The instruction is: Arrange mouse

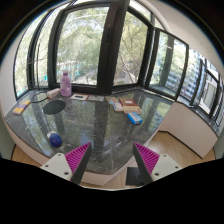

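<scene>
Hovering claw (112, 157) wide open (holding nothing), blue mouse (54, 139) lower left on glass tabletop (100, 115), pink bottle (66, 84) upper left.

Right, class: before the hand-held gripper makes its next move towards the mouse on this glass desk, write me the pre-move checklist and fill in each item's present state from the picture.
1. Mouse in sight, a dark blue object on the glass desk: ok.
2. Hand-held gripper fingers apart and empty: ok.
3. Mouse between the fingers: not ok; it lies ahead of the left finger, off to the side.
4. Mouse pad visible beyond the mouse: ok.
5. Pink bottle upright, away from the mouse: ok.
6. Mouse cable or its facing: cannot tell.
</scene>
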`<state>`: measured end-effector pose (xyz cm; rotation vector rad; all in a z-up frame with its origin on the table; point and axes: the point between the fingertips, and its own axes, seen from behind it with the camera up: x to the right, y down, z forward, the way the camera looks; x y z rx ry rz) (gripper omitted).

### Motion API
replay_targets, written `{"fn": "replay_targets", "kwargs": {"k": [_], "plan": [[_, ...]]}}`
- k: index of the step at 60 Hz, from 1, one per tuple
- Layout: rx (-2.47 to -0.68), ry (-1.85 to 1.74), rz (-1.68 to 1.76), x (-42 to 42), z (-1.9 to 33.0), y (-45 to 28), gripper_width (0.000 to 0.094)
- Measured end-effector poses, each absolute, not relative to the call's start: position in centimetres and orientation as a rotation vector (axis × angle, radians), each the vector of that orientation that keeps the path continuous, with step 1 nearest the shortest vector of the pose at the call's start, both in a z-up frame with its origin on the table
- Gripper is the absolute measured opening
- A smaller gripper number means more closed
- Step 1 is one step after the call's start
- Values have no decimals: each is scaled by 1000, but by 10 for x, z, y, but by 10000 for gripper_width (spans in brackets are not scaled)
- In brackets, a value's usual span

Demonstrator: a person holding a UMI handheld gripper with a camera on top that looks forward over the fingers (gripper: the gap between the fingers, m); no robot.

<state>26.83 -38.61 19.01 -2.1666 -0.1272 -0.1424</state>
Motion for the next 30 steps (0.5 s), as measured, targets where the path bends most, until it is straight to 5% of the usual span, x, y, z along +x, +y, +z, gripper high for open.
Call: {"fn": "replay_targets", "kwargs": {"k": [15,30], "plan": [[-2198,-81,-179,280,176,-423,849],[-2262,-11,-193,236,125,-488,844]]}}
